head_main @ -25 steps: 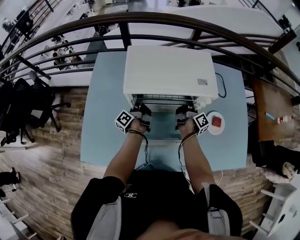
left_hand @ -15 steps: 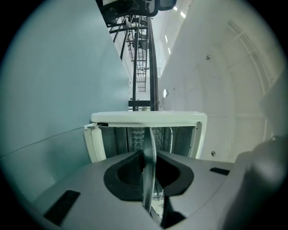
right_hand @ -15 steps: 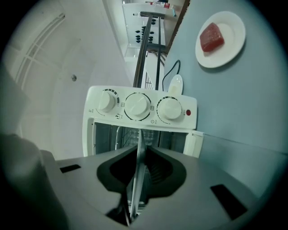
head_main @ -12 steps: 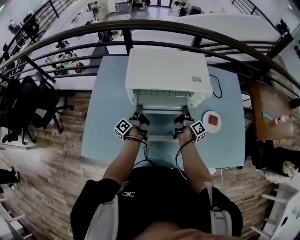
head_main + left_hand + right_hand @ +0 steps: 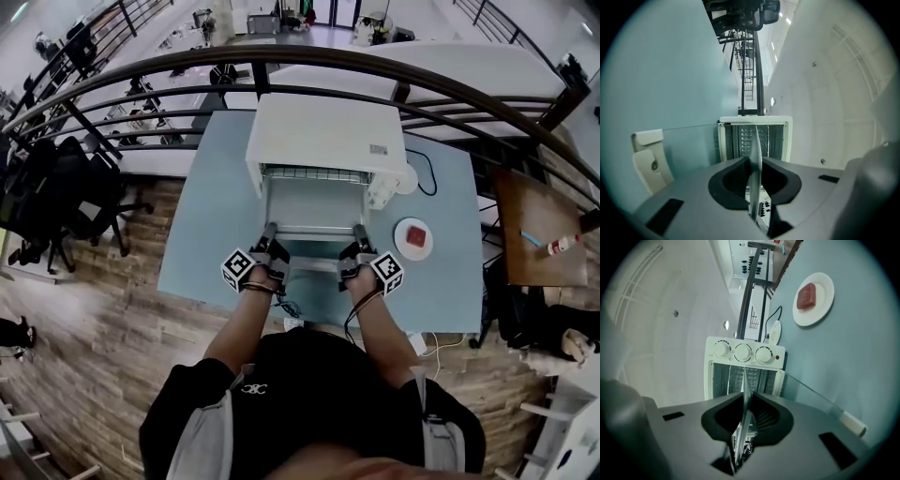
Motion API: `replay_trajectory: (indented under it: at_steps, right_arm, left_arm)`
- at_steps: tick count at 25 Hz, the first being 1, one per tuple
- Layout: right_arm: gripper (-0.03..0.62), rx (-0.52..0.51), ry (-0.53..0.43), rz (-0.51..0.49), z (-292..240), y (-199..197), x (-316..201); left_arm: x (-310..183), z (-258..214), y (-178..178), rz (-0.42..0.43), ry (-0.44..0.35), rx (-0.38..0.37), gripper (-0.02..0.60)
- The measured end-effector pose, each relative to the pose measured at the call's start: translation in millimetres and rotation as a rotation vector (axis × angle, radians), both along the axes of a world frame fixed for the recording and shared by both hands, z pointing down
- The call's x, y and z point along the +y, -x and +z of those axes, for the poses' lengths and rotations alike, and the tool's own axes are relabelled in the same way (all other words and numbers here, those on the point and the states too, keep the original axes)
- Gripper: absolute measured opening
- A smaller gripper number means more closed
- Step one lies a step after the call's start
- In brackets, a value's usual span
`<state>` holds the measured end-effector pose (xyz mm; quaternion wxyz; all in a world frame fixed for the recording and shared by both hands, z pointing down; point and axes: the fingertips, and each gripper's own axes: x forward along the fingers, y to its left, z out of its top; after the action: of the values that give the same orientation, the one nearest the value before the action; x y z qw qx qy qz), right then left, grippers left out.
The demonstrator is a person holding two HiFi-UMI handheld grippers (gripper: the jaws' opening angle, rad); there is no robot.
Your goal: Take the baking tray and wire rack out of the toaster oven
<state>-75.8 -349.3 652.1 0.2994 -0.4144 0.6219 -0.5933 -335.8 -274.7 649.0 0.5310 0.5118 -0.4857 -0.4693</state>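
Note:
The white toaster oven (image 5: pixel 323 141) stands open on the blue table, its door folded down. A flat grey baking tray (image 5: pixel 312 208) sticks out of its mouth toward me. My left gripper (image 5: pixel 269 236) is shut on the tray's near left edge and my right gripper (image 5: pixel 357 236) on its near right edge. In the left gripper view the thin tray edge (image 5: pixel 754 140) runs between the pads of the left gripper (image 5: pixel 755 161). The right gripper (image 5: pixel 744 404) pinches the same kind of edge (image 5: pixel 744 380). Wire bars (image 5: pixel 312 172) show just inside the top of the oven mouth.
A white plate (image 5: pixel 413 238) with a red block lies on the table right of the oven. The glass door and its handle (image 5: pixel 648 158) hang below the tray. The oven's knobs (image 5: pixel 742 352) face me. A cable (image 5: pixel 427 176) runs behind the oven; a railing stands beyond the table.
Both grippers have drawn back toward me, and the tray has slid further out of the oven with them.

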Motion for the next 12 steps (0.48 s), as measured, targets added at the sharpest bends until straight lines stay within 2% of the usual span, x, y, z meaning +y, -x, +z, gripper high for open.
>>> replay_trajectory:
  at_steps: [9,12]
  right_arm:
    - [0.054,-0.025,-0.024,-0.034,-1,-23,38]
    - [0.054,-0.022,-0.034,-0.040,-7,-38,51]
  left_arm:
    - [50,-2,-26,-0.017,0.000,-0.034,0.063]
    - [65,-11,-44,-0.015,-0.026,-0.014,0.063]
